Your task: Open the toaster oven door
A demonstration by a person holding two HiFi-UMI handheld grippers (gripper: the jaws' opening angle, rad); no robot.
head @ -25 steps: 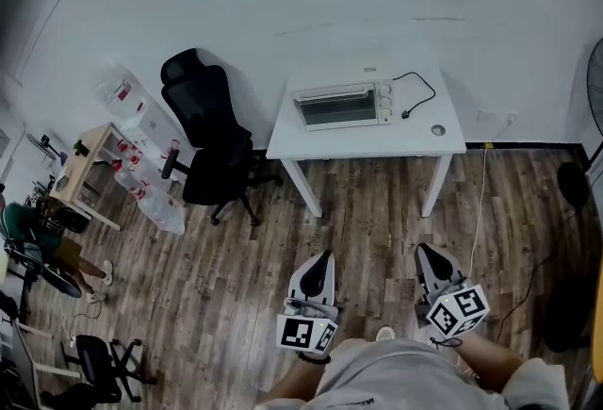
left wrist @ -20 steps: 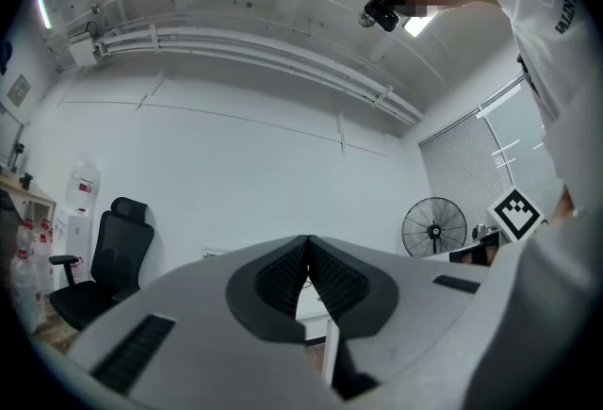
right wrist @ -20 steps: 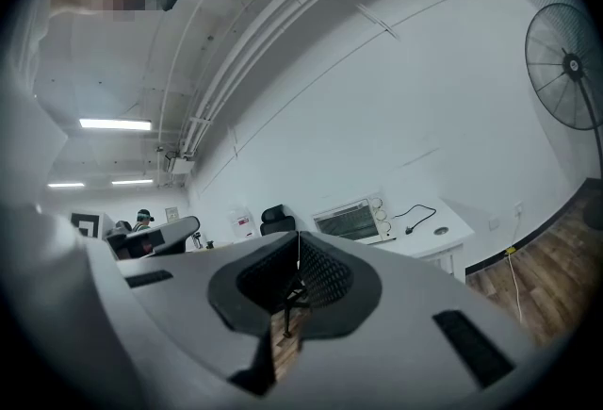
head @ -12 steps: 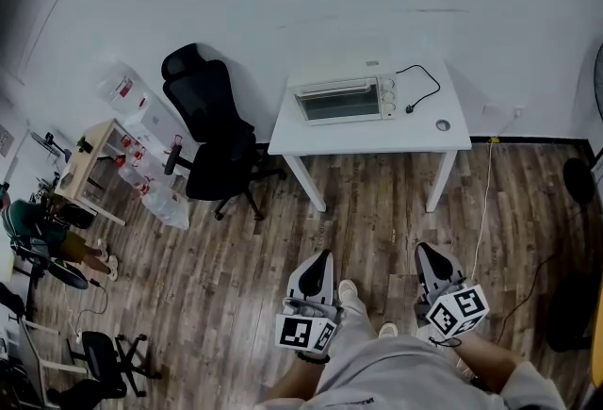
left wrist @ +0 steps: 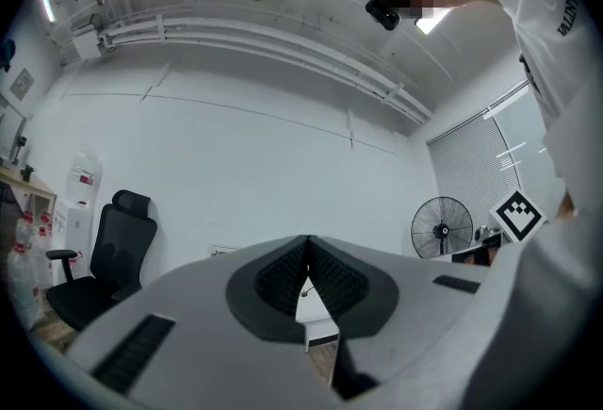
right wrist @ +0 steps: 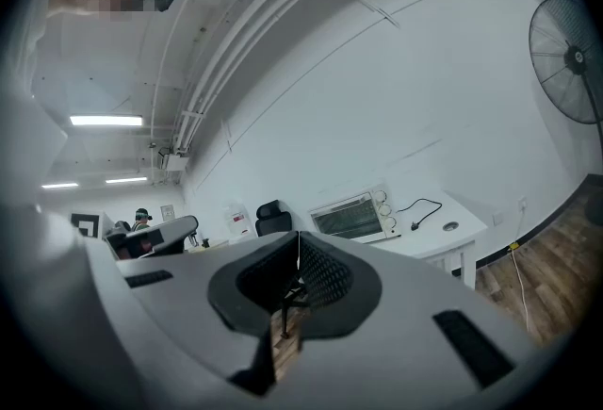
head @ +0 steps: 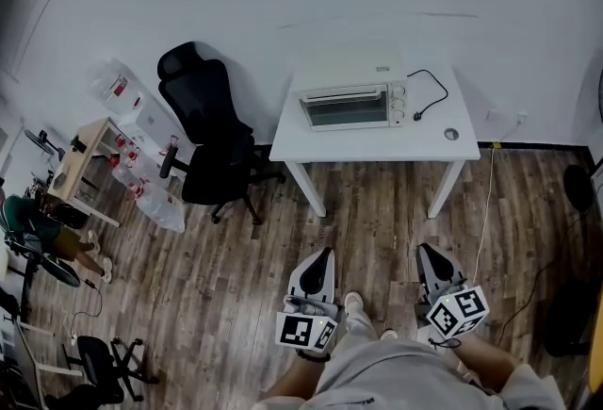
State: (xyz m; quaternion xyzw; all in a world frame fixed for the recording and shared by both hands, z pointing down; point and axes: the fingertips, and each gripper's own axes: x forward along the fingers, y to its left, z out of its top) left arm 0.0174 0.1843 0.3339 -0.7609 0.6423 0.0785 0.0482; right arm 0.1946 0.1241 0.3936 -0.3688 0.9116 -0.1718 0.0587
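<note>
Toaster oven (head: 353,105) stands on the white tabletop (head: 377,149) against the wall, its glass door (head: 344,109) shut and facing the room; a black power cord (head: 429,88) lies loose on the tabletop just to the oven's right; a small round object (head: 451,133) rests near the right-hand corner; a black office chair (head: 209,139) stands to the left of the tabletop on the wooden floor (head: 236,276); the left hand-held gripper (head: 322,257) and the right hand-held gripper (head: 429,253) sit low in the head view, side by side, well apart from the oven; both point toward it; each has its jaws pressed together with nothing between them.
</note>
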